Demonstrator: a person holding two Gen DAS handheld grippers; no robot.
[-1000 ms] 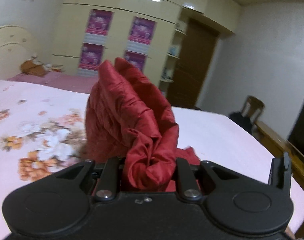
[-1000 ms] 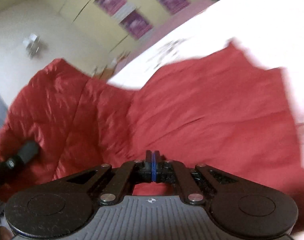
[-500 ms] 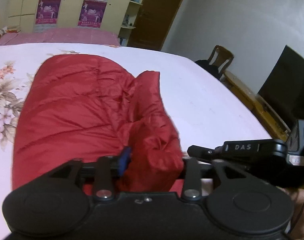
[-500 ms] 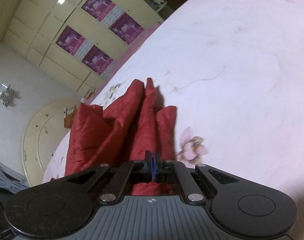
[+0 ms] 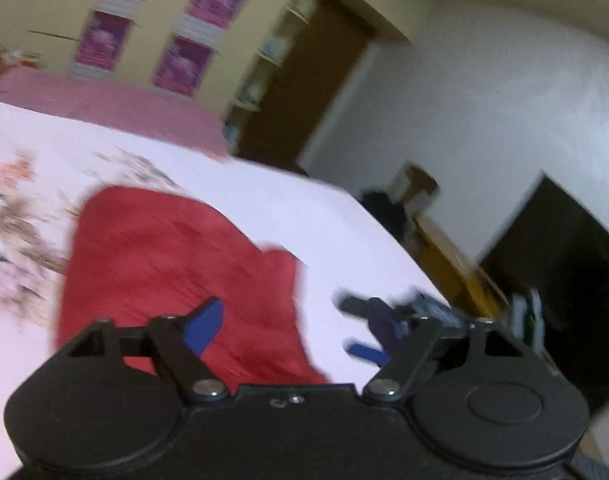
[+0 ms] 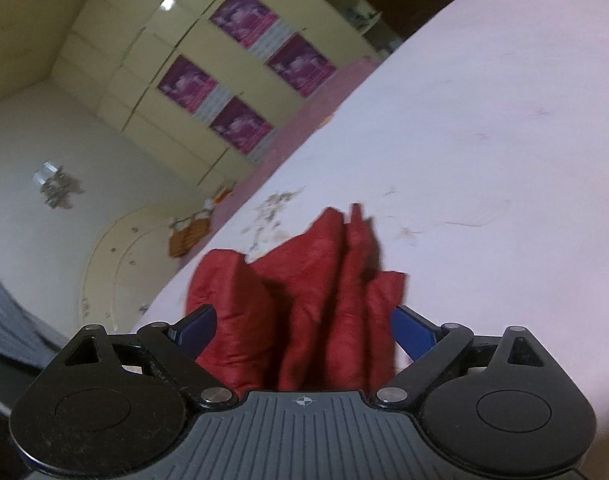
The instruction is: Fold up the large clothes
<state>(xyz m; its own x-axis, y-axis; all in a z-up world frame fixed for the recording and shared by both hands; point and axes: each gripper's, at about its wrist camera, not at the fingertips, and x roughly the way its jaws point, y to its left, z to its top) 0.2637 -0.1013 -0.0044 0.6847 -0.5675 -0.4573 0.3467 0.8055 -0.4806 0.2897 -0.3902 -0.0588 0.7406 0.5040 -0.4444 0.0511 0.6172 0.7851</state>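
Bed point(image 5: 344, 232): largest item, covered by a pale pink sheet with a flower print toward the headboard side; it carries the garment.

Wardrobe point(image 6: 176, 60): cream doors with purple posters, along the far wall. A dark door, a chair and a black screen stand off the bed's right edge in the left wrist view; that view is blurred.

Red jacket point(image 5: 176, 264): quilted, lying on the bed near its front edge. From the left wrist view it reads as a compact, roughly folded shape with one side doubled over. From the right wrist view the near end is bunched in upright ridges, not flat.

Left gripper point(image 5: 292, 332): fingers opening, at a middling spread; nothing pinched, the jacket lying beyond and under the left finger.

Right gripper point(image 6: 304, 326): fingers opening, already wide; the bunched end of the jacket sits between them, pads apart from the cloth.

Progress, judged: the fold appears laid down and is being let go. Left to do: flatten the ridged end, square the edges, possibly one further fold.
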